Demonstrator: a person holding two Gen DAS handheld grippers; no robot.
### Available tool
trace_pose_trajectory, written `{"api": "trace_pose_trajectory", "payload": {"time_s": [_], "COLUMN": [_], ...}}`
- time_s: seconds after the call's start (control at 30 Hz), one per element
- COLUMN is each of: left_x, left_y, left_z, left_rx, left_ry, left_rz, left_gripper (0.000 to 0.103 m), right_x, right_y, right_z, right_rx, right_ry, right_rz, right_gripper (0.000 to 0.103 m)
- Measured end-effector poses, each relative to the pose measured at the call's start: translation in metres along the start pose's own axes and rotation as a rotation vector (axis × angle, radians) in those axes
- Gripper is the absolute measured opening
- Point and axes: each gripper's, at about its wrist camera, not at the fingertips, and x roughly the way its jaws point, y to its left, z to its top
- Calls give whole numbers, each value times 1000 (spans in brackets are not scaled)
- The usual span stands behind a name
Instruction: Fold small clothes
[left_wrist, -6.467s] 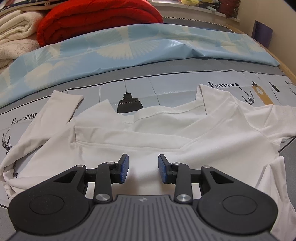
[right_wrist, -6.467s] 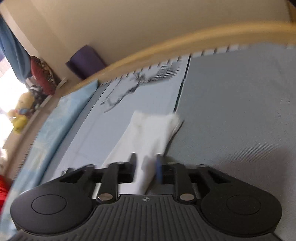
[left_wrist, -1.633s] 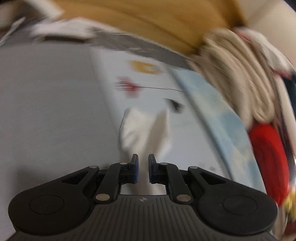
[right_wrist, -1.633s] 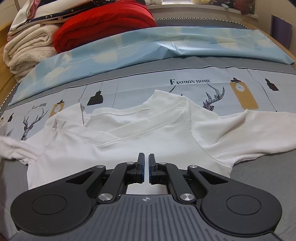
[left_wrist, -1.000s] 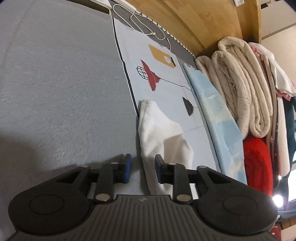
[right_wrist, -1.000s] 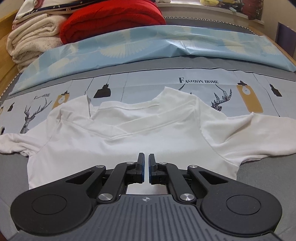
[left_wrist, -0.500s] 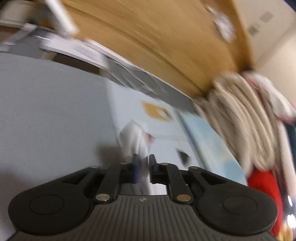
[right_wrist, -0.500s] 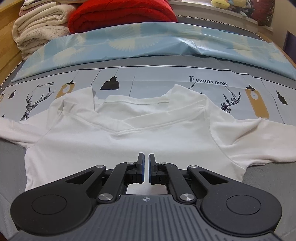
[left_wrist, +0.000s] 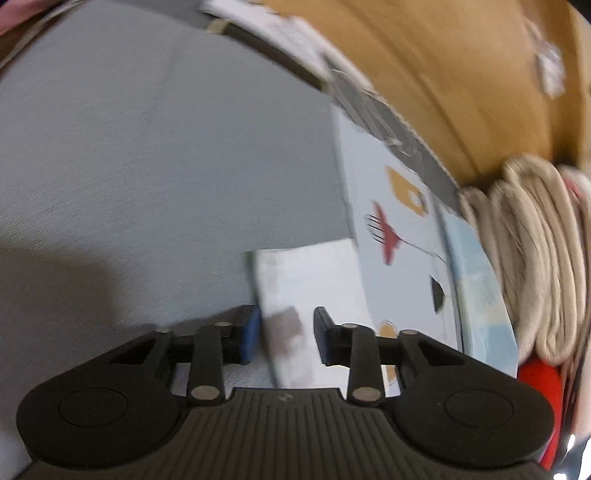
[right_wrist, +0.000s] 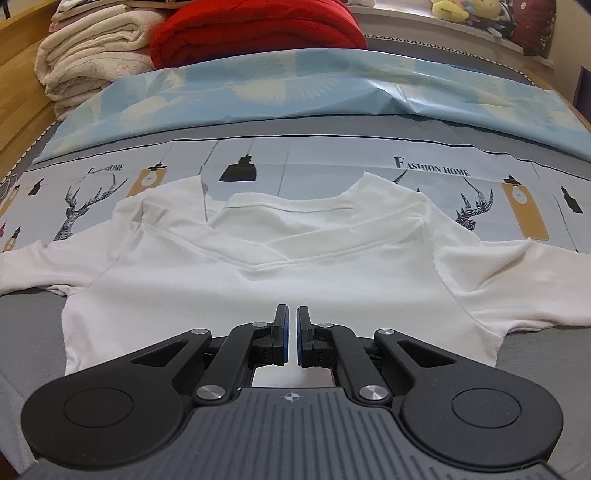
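Both grippers point down at a bed: the left gripper (left_wrist: 283, 334) has its jaws apart and closing, with the end of a white sleeve (left_wrist: 310, 284) lying between them, and the blurred picture does not show the pads pressing on the cloth; the right gripper (right_wrist: 290, 334) has its 2 blue-padded jaws drawn almost together with only a thin slit between, and nothing sits in that slit. Under and ahead of the right gripper spreads the grey bed sheet (right_wrist: 33, 314), and across it runs a pale printed band (right_wrist: 369, 155) with deer heads, lamps and the words FASHION HOME. Beyond that band, farther from the right gripper, lies a light blue patterned cover (right_wrist: 295, 88), and behind it at the far left sit a red folded blanket (right_wrist: 258, 29) and a stack of cream blankets (right_wrist: 92, 51). The white T-shirt (right_wrist: 258, 288) lies flat just ahead of the right gripper, collar away from it, its V-shaped neckline straight in front of the jaws, 1 sleeve reaching out to each side and its hem running under the gripper body. In the left wrist view the sleeve lies partly on the grey sheet and partly on the printed band, and to the right of the left gripper the cream blankets stand in a row beside the wooden bed frame (left_wrist: 461, 74).
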Motion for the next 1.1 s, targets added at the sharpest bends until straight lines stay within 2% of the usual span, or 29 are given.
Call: {"api": "trace_pose_trajectory", "payload": {"time_s": [0.03,0.07,0.17,0.2,0.23,0.27,0.3,0.33,0.4,0.5,0.53,0.67,0.73,0.8,0.9,1.0,1.03,1.1], "left_x": [7,6,-10,-13,-12,-9,-4,-1,-3,-13,-22,-77,-111,-143,-187,-207,-209,-200], "left_y": [-2,-2,-9,-10,-11,-9,-5,-4,-10,-25,-35,-103,-141,-178,-211,-224,-225,-229], "left_z": [1,2,6,7,6,6,4,1,-4,-9,-11,-33,-60,-100,-178,-266,-298,-363], "left_rx": [44,78,137,135,119,99,75,74,127,153,177,328,422,511,622,726,758,797], "left_ry": [19,16,-124,-133,-112,-81,-42,-36,-55,-88,-103,-127,-109,-48,60,170,227,387], "left_rz": [-20,-23,-12,-14,21,58,54,39,79,68,61,-75,-158,-252,-402,-544,-577,-539], "left_gripper": [2,3,3,4,5,14,23,23,3,3,3,3,3,3,3,3,3,2], "right_x": [0,0,1,1,0,0,-1,-1,-2,-5,-7,-18,-24,-30,-37,-48,-52,-60], "right_y": [1,1,-1,-2,-3,-4,-5,-6,-9,-15,-17,-30,-39,-51,-66,-79,-82,-89], "right_z": [0,0,0,0,0,0,1,1,2,1,1,1,1,0,-3,-9,-11,-17], "right_rx": [-2,-1,7,9,11,11,10,8,8,15,17,50,82,117,161,208,218,239], "right_ry": [0,1,5,4,3,3,1,0,-2,-6,-9,-35,-49,-64,-83,-116,-129,-145], "right_rz": [-1,-2,-9,-11,-12,-12,-11,-10,-12,-13,-15,-25,-30,-32,-41,-35,-37,-44], "right_gripper": [4,4,4,4,4,4,4,4,4,4,4,4,4,4,3,0,0,0]}}
